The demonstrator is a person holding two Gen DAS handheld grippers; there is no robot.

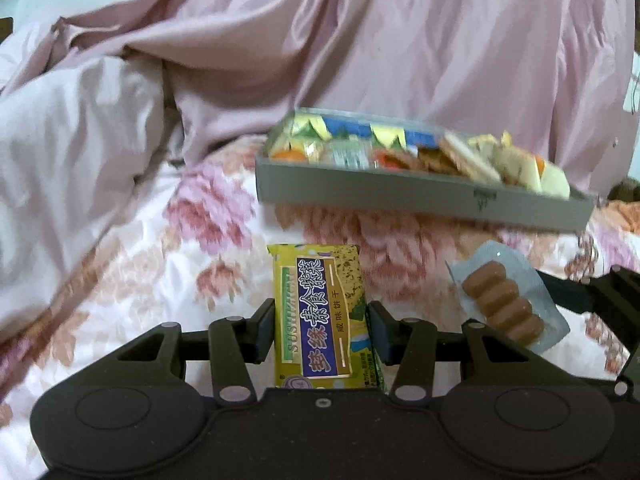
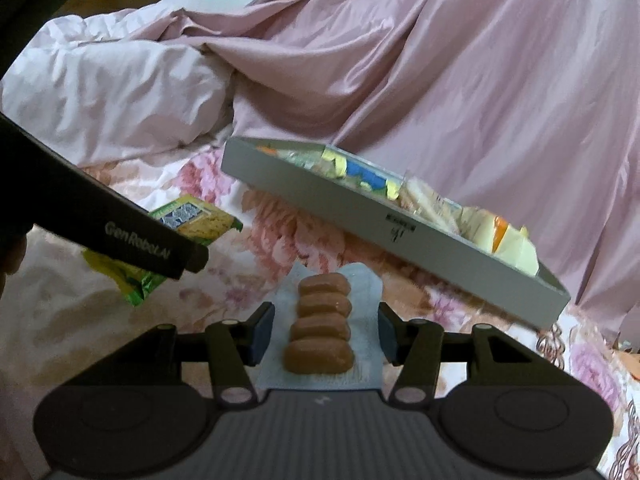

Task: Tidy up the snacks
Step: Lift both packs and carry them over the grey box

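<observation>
Now | left gripper (image 1: 322, 322) jaws clamp cracker packet (image 1: 320, 316) | right gripper (image 2: 326, 334) jaws clamp sausage pack (image 2: 322, 326)

A glossy printed foil wrapper is seen on the cracker packet (image 1: 320, 312). The sausages (image 2: 322, 320) are sealed in clear, shiny plastic. The tray (image 1: 420, 196) is made of matt grey card or plastic; which cannot be told. The bedsheet (image 1: 180, 248) is soft floral cloth, and the pink quilt (image 1: 400, 40) shows a satin sheen. Both grippers are moulded in matt black plastic.
</observation>
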